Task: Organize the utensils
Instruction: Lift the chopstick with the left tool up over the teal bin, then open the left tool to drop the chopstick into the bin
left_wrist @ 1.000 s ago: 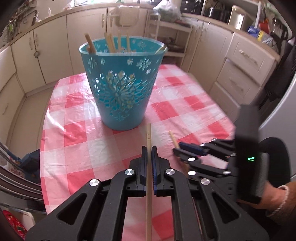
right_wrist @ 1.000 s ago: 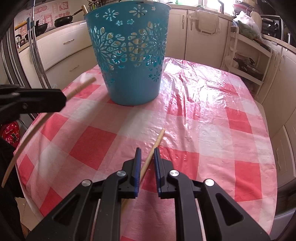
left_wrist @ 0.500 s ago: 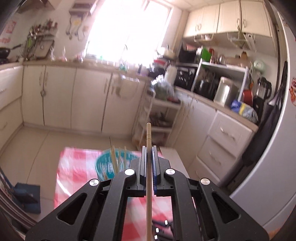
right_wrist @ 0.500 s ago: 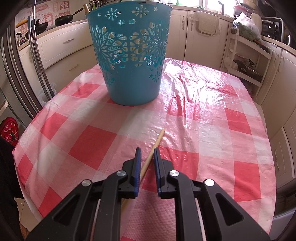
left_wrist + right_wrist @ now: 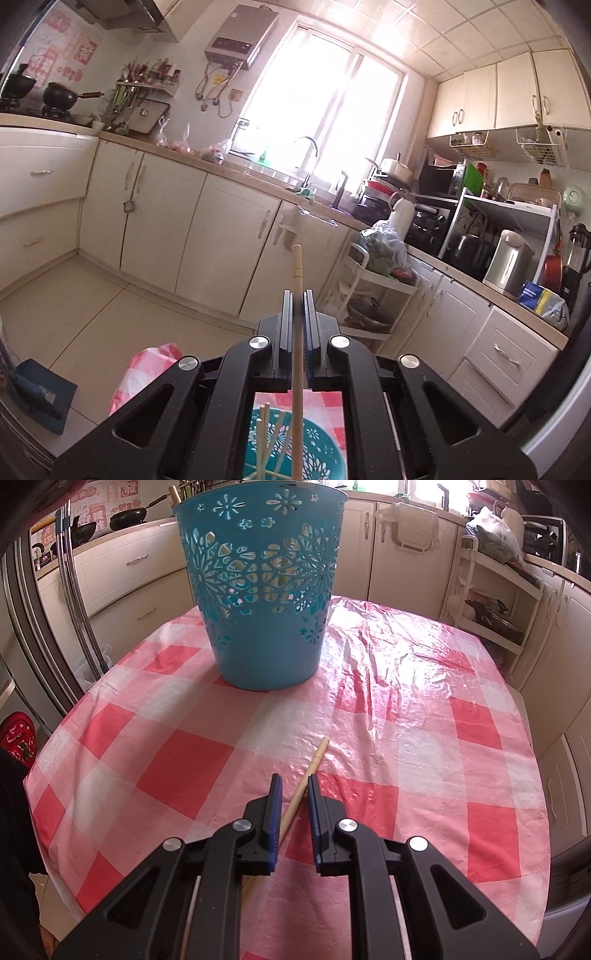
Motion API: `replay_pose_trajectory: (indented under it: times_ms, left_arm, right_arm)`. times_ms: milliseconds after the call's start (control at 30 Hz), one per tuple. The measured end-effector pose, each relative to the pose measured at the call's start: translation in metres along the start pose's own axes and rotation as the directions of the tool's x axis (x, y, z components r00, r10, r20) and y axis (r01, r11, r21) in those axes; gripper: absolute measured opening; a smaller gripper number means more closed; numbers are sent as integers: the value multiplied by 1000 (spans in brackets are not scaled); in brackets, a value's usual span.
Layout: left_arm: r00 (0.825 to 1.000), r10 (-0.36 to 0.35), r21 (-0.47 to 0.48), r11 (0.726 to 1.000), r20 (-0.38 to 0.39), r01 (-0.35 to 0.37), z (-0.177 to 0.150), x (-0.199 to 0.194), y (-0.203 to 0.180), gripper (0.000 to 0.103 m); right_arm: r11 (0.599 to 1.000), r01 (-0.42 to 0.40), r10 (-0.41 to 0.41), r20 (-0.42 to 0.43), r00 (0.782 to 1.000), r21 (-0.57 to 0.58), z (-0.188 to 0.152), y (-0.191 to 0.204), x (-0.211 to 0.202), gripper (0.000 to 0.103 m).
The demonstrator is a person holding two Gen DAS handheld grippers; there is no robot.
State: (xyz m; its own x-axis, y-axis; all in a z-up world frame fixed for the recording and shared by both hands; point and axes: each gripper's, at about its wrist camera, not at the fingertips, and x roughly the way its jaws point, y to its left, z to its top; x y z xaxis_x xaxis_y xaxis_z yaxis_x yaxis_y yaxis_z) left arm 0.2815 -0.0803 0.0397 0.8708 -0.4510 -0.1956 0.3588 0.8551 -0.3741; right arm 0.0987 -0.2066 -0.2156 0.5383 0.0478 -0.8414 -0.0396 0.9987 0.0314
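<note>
My left gripper (image 5: 297,295) is shut on a wooden chopstick (image 5: 297,273), held high and upright above the blue cut-out basket (image 5: 317,446), which holds several chopsticks (image 5: 264,435). In the right wrist view the basket (image 5: 262,590) stands on the red-and-white checked table (image 5: 424,738). My right gripper (image 5: 294,781) is low over the table, its jaws slightly apart around a second chopstick (image 5: 314,760) that lies on the cloth.
Kitchen cabinets (image 5: 221,229) and a sink counter lie ahead of the left gripper. A white shelf rack (image 5: 491,602) stands beyond the table's far right edge. Metal bars (image 5: 74,602) rise at the table's left.
My left gripper rose and tilted up with its chopstick, ending above the basket. The right gripper stayed around the chopstick on the table.
</note>
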Motion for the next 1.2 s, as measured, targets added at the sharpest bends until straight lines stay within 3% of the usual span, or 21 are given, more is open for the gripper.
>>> replay_pose_trajectory:
  times_ms: [267, 500, 633, 833, 967, 1067, 1200]
  left_arm:
    - [997, 77, -53, 996, 18, -76, -26, 35, 20, 5]
    - [992, 122, 2, 992, 28, -122, -50, 36, 19, 5]
    - [993, 121, 46, 992, -11, -120, -60, 39, 11, 5]
    - [981, 129, 120, 986, -145, -112, -81, 39, 10, 6]
    - [981, 149, 117, 984, -123, -135, -76, 3, 23, 34]
    - [981, 176, 108, 980, -85, -166, -67, -29, 39, 47]
    - [972, 222, 58, 974, -76, -218, -63, -53, 67, 59]
  right_arm:
    - [1000, -19, 19, -4, 1000, 12, 1, -3, 2, 15]
    - [1000, -21, 21, -5, 1000, 13, 1, -4, 2, 15]
    - [1000, -20, 20, -5, 1000, 12, 1, -4, 1, 15]
    - [1000, -25, 25, -5, 1000, 14, 2, -4, 2, 16]
    - [997, -76, 76, -8, 997, 4, 2, -2, 2, 35]
    - [996, -87, 87, -9, 996, 15, 1, 0, 2, 38]
    - [974, -166, 169, -6, 986, 154, 2, -19, 3, 34]
